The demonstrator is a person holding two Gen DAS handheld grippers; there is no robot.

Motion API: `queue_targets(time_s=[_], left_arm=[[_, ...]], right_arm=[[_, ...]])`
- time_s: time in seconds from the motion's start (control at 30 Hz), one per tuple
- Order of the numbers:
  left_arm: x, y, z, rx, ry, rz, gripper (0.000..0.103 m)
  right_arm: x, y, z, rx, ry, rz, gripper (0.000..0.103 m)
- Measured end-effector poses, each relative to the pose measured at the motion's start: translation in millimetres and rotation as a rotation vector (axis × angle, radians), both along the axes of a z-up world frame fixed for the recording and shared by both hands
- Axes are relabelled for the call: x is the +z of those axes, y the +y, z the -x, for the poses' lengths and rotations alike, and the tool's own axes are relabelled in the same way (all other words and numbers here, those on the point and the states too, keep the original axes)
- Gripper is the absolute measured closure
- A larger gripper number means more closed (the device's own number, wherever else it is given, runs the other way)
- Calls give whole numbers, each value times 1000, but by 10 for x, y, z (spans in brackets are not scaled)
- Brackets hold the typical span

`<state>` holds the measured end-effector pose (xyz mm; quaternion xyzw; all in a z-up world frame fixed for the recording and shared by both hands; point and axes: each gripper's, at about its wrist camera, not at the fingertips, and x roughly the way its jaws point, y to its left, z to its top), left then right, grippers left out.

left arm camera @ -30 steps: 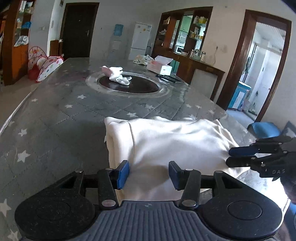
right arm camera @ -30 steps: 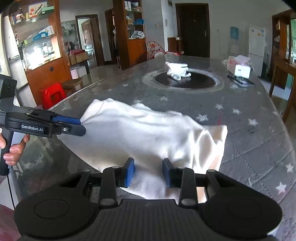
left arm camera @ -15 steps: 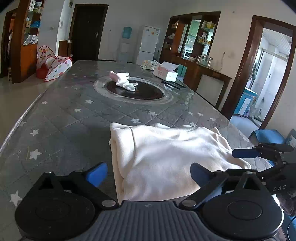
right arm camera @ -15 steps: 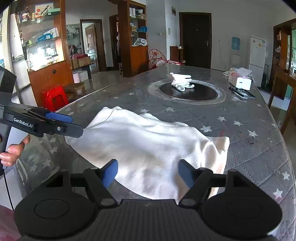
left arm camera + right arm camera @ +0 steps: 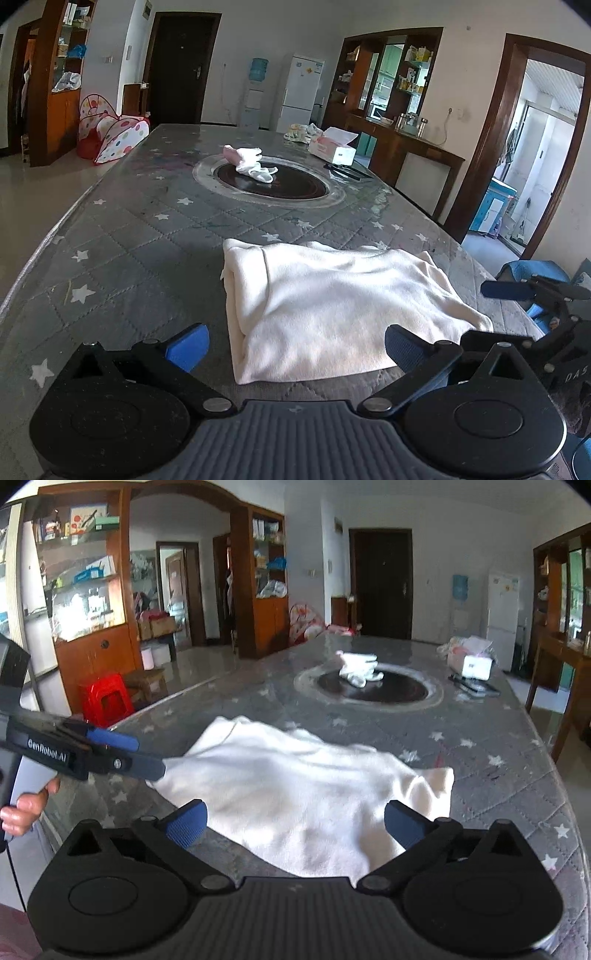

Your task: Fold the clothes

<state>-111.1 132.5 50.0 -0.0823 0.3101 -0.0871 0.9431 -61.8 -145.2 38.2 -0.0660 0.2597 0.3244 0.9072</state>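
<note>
Two grippers, both spread wide and holding nothing, face one folded cream garment (image 5: 332,306) lying near the table's near edge. Left wrist view: the left gripper (image 5: 295,349) sits just short of the garment's near hem, blue pads flanking it, no contact visible. The garment lies directly ahead; its long axis runs across the view, from a doubled fold edge on the left to a thinner, tapering end on the right, toward the table's right edge. The right gripper (image 5: 517,306) shows at the far right, beside that tapering end, fingers parted. Farther along the table (image 5: 129,258), well apart from the garment, a small white-and-pink cloth bundle (image 5: 249,162) rests on the dark round inset (image 5: 273,184), with a tissue box (image 5: 334,146) beyond. Right wrist view: the right gripper (image 5: 295,825) hovers over the table edge, the garment (image 5: 303,794) straight ahead and slightly below, one corner drooping toward the right pad. The left gripper (image 5: 125,753) enters from the left, held in a hand (image 5: 26,808), its tips at the garment's opposite end. Judgement: each gripper is nearest its own end, so the next fold likely calls for a pinch at both ends and a carry across the long axis. Both tools are held low and roughly level, pointing along the table.
</note>
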Motion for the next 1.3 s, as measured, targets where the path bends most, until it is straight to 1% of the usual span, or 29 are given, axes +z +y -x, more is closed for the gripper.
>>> queue_targets(time_s=[0.07,0.23,0.33,0.4,0.57,0.7,0.9,1.07,1.13,1.3], left_arm=[[2,-3,38,1,-1,-3,0],[15,-30,123,-2,-7,-8,0],[37,-46,175,-6,-15,-13,0],[58,-58,221,-5,-25,-16,0],[91,-86,334,11,-54,-28,0],[86,-122,410,10,-44,-46,0],[96,-122,456,34,-34,-43,0],[116,-150,464,49,-20,-78,0],[120,-169,473,52,-13,-96,0],[130,-207,517,48,-15,-91,0]], right_arm=[[23,-4,42,-4,-19,-5,0],[42,-17,130,34,-23,-53,0],[76,-34,172,36,-14,-96,0],[103,-32,192,30,-3,-103,0],[145,-8,349,23,-14,-81,0],[154,-6,482,30,-24,-78,0],[159,23,612,66,-36,-66,0],[138,53,659,101,-35,-65,0],[123,80,677,102,-35,-49,0],[100,85,724,98,-28,-40,0]])
